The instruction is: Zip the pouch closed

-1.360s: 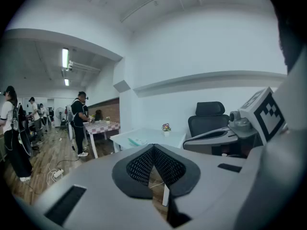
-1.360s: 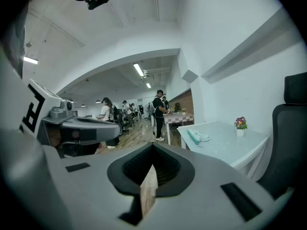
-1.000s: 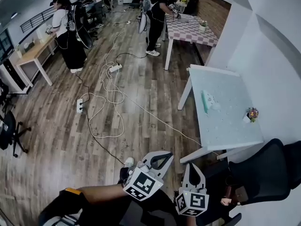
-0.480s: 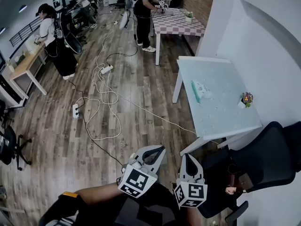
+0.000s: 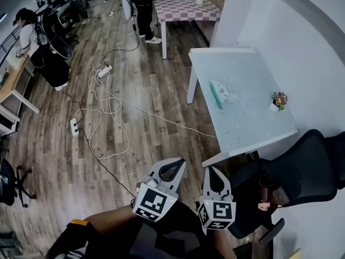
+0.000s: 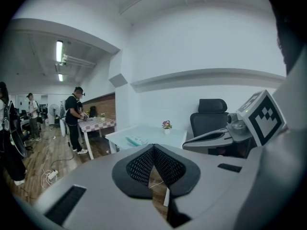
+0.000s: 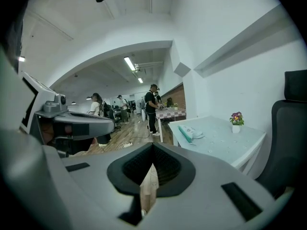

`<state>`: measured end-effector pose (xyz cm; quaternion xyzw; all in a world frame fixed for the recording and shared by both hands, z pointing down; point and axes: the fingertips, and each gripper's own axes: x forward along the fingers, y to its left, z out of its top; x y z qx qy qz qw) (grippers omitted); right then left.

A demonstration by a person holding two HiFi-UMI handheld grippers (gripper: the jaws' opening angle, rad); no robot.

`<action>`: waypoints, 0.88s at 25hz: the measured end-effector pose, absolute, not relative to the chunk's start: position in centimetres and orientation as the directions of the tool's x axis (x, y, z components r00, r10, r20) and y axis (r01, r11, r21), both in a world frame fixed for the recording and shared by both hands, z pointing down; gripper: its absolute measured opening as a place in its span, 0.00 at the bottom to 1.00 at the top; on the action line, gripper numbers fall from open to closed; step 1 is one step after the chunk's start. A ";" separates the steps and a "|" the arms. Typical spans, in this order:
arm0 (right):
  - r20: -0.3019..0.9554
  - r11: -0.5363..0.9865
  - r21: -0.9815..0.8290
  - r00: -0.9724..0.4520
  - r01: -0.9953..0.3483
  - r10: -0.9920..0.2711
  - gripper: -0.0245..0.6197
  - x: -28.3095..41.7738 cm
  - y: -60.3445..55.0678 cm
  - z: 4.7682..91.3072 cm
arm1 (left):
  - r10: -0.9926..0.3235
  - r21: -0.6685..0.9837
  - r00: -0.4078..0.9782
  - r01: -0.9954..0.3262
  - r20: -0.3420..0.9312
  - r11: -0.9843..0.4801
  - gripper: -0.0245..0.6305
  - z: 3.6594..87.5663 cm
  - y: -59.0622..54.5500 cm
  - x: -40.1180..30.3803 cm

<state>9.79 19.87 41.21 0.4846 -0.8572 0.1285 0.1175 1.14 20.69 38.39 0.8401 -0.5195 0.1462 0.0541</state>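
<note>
Two tools, L gripper point(image 5: 176, 165) and R gripper point(image 5: 212, 170), jaws pressed together w/ nothing between, above the wood floor point(image 5: 145, 107); the pouch point(image 5: 220, 92) lies well apart on the pale table point(image 5: 253, 127), nr a flower pot point(image 5: 278, 101).

Down by the person's lap, the left gripper point(image 5: 173, 165) and right gripper point(image 5: 214, 171) sit side by side, jaws closed on nothing. Beyond them stands a pale green square table point(image 5: 242, 69). A teal-and-white fabric pouch point(image 5: 220, 92) lies on it, well apart from a small potted flower point(image 5: 278, 100). White cables point(image 5: 102, 107) snake over the wooden plank floor point(image 5: 156, 107).
</note>
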 end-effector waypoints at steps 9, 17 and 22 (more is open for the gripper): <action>0.356 0.426 -0.038 -0.410 -0.904 -0.839 0.06 6.9 12.2 39.4 | -0.820 -0.026 0.494 -0.852 0.289 -0.523 0.05 37.8 13.1 -2.4; 0.368 0.330 0.016 -0.302 -0.944 -0.880 0.06 4.6 6.7 38.6 | -0.790 -0.027 0.563 -0.810 0.242 -0.586 0.05 36.4 6.5 -6.1; 0.363 0.306 0.048 -0.269 -0.951 -0.892 0.06 2.7 4.2 38.5 | -0.770 -0.014 0.587 -0.793 0.249 -0.609 0.05 37.0 4.2 -8.3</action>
